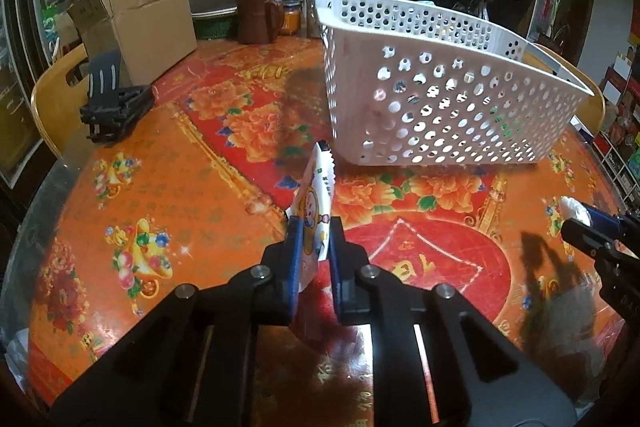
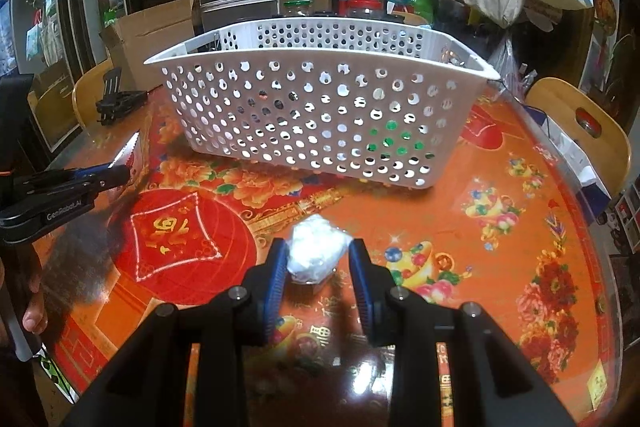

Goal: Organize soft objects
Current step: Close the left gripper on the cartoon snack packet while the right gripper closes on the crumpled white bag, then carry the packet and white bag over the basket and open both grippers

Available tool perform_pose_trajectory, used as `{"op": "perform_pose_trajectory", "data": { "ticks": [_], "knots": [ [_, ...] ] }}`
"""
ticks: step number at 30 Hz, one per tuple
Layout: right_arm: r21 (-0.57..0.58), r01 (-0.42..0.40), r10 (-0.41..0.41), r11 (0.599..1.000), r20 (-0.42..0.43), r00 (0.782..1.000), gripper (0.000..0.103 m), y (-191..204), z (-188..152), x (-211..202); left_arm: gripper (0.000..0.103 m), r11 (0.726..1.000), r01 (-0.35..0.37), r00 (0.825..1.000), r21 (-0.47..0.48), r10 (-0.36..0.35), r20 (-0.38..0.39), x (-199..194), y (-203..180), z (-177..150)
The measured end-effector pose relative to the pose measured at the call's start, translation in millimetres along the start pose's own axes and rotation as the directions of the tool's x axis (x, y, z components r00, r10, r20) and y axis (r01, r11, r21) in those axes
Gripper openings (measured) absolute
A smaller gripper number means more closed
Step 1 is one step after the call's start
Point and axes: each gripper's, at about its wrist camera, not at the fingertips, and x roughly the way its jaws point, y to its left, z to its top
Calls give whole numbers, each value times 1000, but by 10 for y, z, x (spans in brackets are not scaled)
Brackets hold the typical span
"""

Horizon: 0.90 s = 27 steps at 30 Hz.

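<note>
My left gripper [image 1: 315, 233] is shut on a white snack packet [image 1: 314, 203] with a cartoon print and holds it upright above the table, in front of the white perforated basket [image 1: 432, 99]. My right gripper [image 2: 318, 253] is shut on a white crumpled soft wad [image 2: 316, 251], held just above the table in front of the basket [image 2: 320, 107]. The right gripper also shows at the right edge of the left wrist view [image 1: 580, 223]. The left gripper with its packet shows at the left edge of the right wrist view [image 2: 120, 173].
The round table [image 1: 160, 187] has a red and orange flowered cloth. A cardboard box [image 1: 140, 23], a black folded stand [image 1: 112, 107], a brown jug [image 1: 256, 15] and jars stand at the back. Wooden chairs [image 2: 580, 123] stand around the table.
</note>
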Motion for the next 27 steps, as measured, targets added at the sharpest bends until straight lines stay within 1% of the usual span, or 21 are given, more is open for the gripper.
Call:
{"op": "perform_pose_trajectory", "data": {
  "ticks": [5, 9, 19, 27],
  "knots": [
    [-1, 4, -4, 1000, 13, 1000, 30, -20, 30, -58, 11, 1000, -1, 1000, -7, 1, 6, -87, -2, 37],
    [1, 9, -9, 1000, 34, 999, 30, -65, 121, -149, 11, 1000, 2, 1000, -8, -2, 17, -160, -7, 71],
    [-3, 31, -30, 1000, 104, 994, 30, -173, 527, -427, 11, 1000, 14, 999, -2, -14, 36, -319, -68, 255],
    [-2, 31, -31, 1000, 130, 991, 30, -244, 842, -531, 11, 1000, 28, 998, -1, -27, 52, -428, -65, 490]
  ]
}}
